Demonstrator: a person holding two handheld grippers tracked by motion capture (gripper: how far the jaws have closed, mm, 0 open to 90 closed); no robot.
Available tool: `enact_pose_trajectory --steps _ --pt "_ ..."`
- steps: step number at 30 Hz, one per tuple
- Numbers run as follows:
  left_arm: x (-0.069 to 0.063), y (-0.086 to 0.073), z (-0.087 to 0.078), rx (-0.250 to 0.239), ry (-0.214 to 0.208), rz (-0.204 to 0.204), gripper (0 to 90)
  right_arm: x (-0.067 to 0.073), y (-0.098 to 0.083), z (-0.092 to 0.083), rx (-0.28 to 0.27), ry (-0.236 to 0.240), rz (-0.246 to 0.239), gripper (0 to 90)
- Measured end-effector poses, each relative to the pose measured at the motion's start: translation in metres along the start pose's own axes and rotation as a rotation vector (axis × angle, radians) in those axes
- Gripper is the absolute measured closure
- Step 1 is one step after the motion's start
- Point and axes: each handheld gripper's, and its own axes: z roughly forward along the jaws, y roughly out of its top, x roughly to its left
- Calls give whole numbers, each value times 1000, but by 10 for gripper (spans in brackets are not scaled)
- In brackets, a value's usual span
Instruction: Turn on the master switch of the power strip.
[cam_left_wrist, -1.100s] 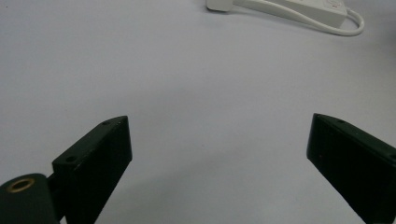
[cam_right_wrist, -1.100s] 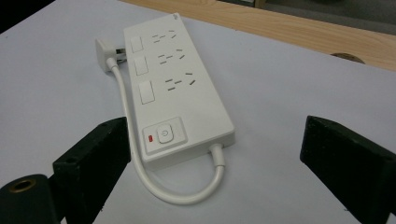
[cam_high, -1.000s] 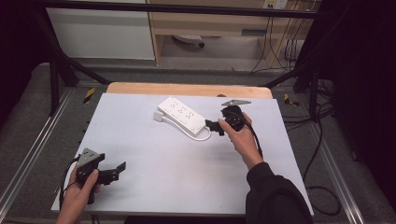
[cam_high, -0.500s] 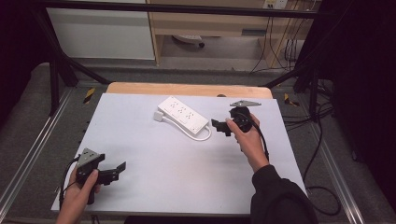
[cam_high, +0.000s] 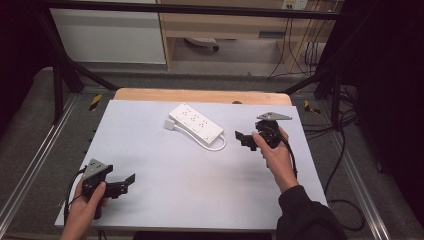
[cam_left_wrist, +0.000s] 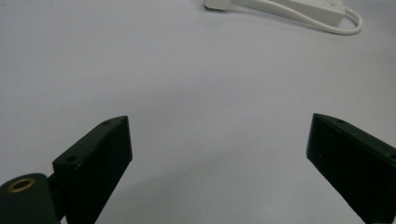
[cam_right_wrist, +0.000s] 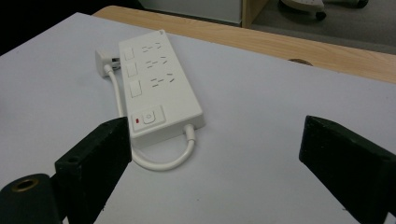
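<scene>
A white power strip (cam_high: 196, 122) lies flat at the back middle of the white table top (cam_high: 200, 190), its cord looped at the near end and its plug (cam_high: 169, 125) lying beside the far end. In the right gripper view the power strip (cam_right_wrist: 156, 91) shows three switches and a red light by its power button. My right gripper (cam_high: 244, 140) hovers just right of the cord loop, open and holding nothing; its jaws (cam_right_wrist: 215, 140) stand wide apart. My left gripper (cam_high: 127, 184) rests near the front left corner, open and holding nothing, with bare table between its jaws (cam_left_wrist: 219, 126).
A strip of wooden table edge (cam_high: 200, 95) runs behind the white sheet. Black frame bars (cam_high: 60, 75) stand at the back left and right. Cables (cam_high: 345, 150) hang off the right side. A white cabinet (cam_high: 107, 35) stands on the floor beyond.
My right gripper has drawn back to the right, away from the power strip's cord end. The left gripper has stayed put.
</scene>
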Motion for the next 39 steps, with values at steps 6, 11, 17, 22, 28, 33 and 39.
enact_pose_trajectory --steps 6,11,17,22,28,33,39 --pt "0 0 0 1 0 3 68 -3 -7 -10 -9 -8 -3 86" --pt "-1 0 0 1 -2 4 67 -7 -14 -21 -19 -18 3 82" --pt "-1 0 0 -3 -6 7 68 -13 -21 -34 -44 -26 16 77" --pt "-1 0 -1 -1 -4 8 68 -20 -30 -45 -61 -33 34 74" --pt "-1 -1 -2 -1 -4 -4 68 -27 -43 -58 -69 -53 41 70" --pt "-1 0 -4 -17 -1 2 70 -31 -54 -65 -74 -51 61 64" --pt "-1 -1 -4 -12 -2 0 73 -32 -68 -74 -69 -50 53 51"
